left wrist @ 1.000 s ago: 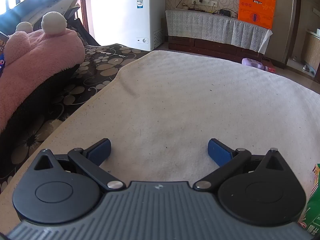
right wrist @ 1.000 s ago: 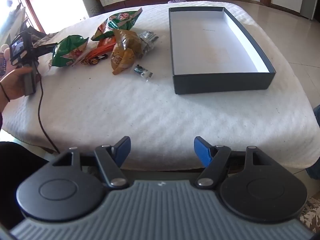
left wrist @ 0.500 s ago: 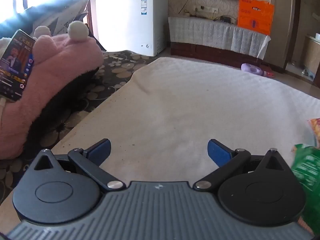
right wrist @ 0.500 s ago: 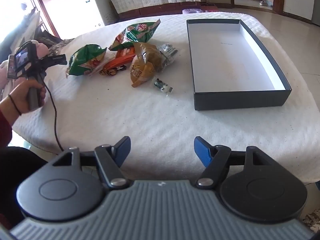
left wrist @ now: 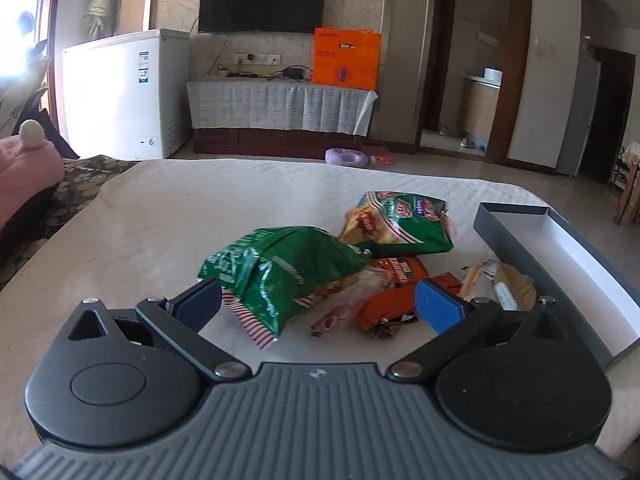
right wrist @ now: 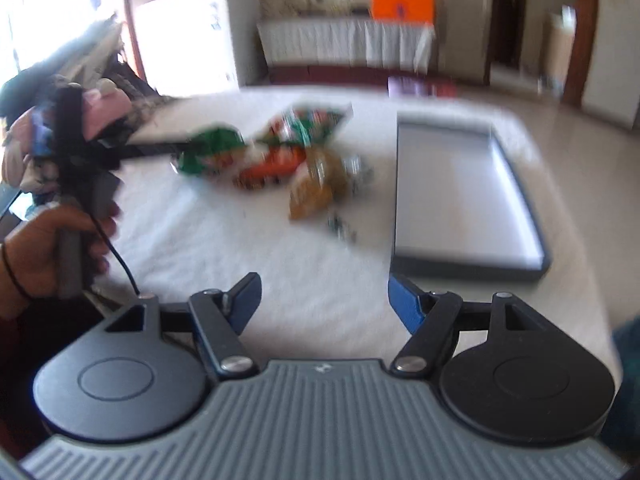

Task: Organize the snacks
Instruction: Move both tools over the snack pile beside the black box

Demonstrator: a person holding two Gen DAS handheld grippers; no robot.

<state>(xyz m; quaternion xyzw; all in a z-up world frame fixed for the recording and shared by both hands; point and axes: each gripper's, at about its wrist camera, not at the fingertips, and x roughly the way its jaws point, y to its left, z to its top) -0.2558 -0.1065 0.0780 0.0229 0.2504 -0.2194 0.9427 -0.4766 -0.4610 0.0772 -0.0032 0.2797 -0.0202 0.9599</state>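
Jaws of both the left gripper (left wrist: 318,304) and right gripper (right wrist: 324,300) stand released; green snack bag (left wrist: 280,272), likely light and crinkly, best pinched at its crimped edge.

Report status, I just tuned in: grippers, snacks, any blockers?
Left gripper open, nearest green bag between its fingers, ungripped. Right gripper open, empty. Snacks piled beside the empty box. Path clear.
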